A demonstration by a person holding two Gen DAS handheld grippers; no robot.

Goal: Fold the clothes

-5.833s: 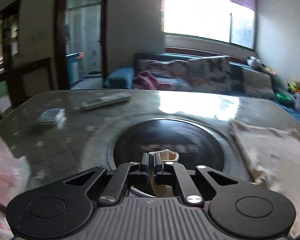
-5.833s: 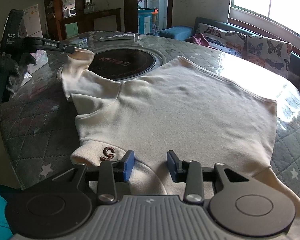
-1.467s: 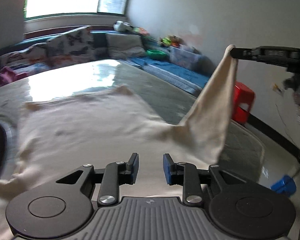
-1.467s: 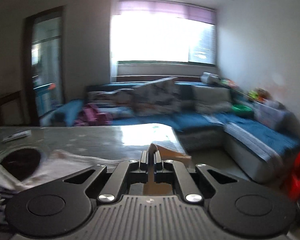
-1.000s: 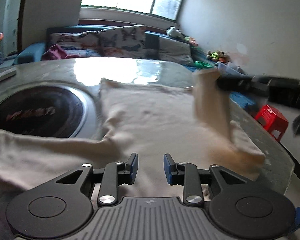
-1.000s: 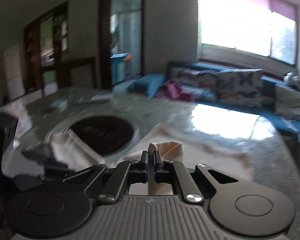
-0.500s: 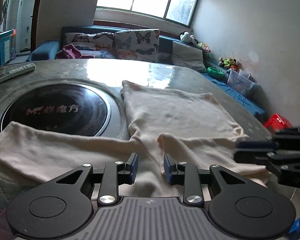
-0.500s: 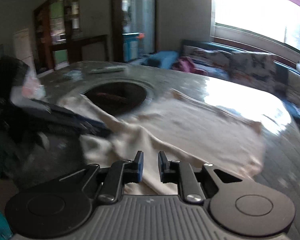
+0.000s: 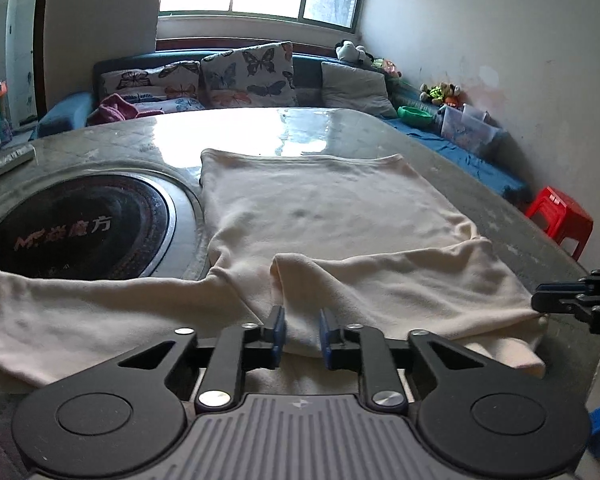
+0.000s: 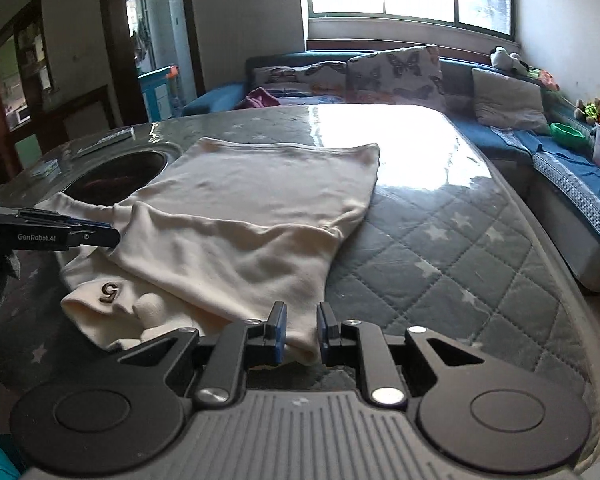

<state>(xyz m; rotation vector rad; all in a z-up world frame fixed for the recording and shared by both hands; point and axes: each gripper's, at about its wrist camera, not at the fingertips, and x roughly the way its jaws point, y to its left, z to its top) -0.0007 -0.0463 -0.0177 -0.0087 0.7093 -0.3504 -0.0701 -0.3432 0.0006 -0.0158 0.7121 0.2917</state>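
Observation:
A cream long-sleeved top (image 9: 328, 216) lies flat on the round table (image 9: 452, 168). Its right sleeve (image 9: 388, 284) is folded across the chest; its left sleeve (image 9: 80, 312) stretches out left over the cooktop edge. My left gripper (image 9: 302, 332) is open just above the folded sleeve's cuff. My right gripper (image 10: 301, 330) is open over the shirt's near shoulder corner (image 10: 300, 336). The top shows in the right wrist view (image 10: 260, 200), with a brown "5" at the collar (image 10: 109, 291). Each gripper appears in the other's view, the right (image 9: 572, 302) and the left (image 10: 60, 232).
A black round cooktop (image 9: 80, 232) is set into the table at left. A remote (image 9: 4, 160) lies beyond it. A blue sofa with butterfly cushions (image 9: 244, 76) stands behind the table. A red stool (image 9: 560, 222) stands on the floor at right.
The right gripper carried the right sleeve across the shirt, laid it on the chest and opened. Both grippers now hover open at the shirt's near edge.

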